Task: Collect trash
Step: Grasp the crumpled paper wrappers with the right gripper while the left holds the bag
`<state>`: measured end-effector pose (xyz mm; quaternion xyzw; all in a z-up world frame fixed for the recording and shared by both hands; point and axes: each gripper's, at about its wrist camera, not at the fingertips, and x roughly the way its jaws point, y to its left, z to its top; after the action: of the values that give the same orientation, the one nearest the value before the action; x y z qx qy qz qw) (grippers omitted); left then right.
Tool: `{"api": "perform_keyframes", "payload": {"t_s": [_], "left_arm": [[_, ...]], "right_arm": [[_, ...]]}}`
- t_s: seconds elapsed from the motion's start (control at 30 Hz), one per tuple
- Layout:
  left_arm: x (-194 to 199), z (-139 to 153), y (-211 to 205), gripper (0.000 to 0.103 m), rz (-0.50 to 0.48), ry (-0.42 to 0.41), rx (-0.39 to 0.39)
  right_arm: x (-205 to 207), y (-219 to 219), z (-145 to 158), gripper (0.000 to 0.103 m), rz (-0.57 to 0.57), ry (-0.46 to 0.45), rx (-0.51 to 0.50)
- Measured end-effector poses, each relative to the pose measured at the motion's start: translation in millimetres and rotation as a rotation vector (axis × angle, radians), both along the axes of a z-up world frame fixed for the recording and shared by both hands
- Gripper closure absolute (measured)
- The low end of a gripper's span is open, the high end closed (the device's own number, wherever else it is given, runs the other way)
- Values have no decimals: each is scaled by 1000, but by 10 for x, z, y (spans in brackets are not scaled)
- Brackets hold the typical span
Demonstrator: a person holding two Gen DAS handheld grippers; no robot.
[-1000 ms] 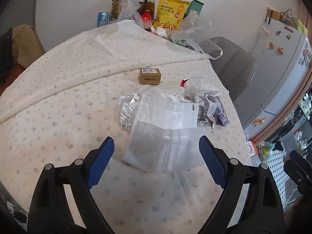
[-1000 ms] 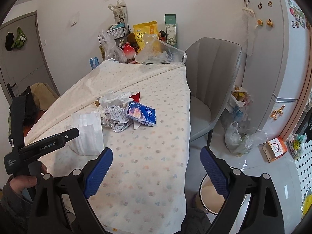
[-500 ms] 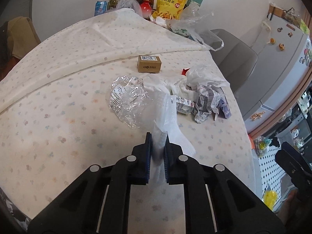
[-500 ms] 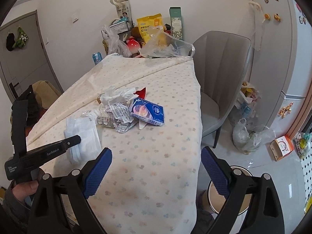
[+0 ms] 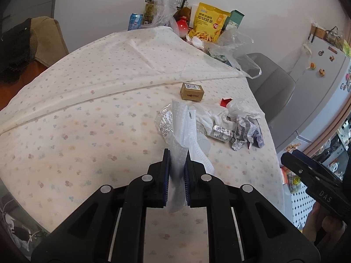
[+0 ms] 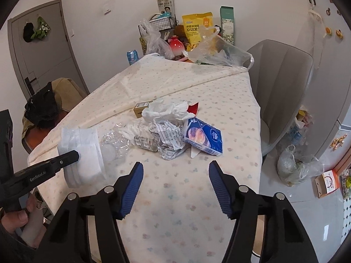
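One limp white face mask (image 5: 183,131) is pinched at its near edge by the left gripper (image 5: 176,175); light and floppy, probably several layers. Right gripper (image 6: 175,186) hangs wide open near the crumpled trash pile (image 6: 166,129) mid-table.

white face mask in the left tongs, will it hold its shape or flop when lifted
The white face mask is probably floppy: it already bends and drapes beyond the shut left tongs. Thin pleated fabric suggests it is very light. Its loose end may drag the clear plastic wrap beside it.
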<state>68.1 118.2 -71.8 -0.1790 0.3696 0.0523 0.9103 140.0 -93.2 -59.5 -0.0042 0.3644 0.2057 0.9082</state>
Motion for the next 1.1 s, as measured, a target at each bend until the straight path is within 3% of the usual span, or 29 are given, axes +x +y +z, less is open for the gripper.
{"api": "perform_keyframes", "payload": {"t_s": [0.47,0.53,0.7,0.73,1.1], "left_arm": [[-176,25,253,91,72,-31,-14],[-188,7,277,91,77,-27,-14],[-178,-43,283,91,89,-33,-22],[-171,-58,277,91,93,-33,-27],[-101,-37,186,91,72,-49,-26]], "right_arm": [[550,669,-64,44,151,-34,-159],[596,711,-149,49,170,-14,-185],[620,679,-217,96,188,17,-211],[607,672,-197,99,193,14,-213],[296,618,51,102,230,-73,-242]]}}
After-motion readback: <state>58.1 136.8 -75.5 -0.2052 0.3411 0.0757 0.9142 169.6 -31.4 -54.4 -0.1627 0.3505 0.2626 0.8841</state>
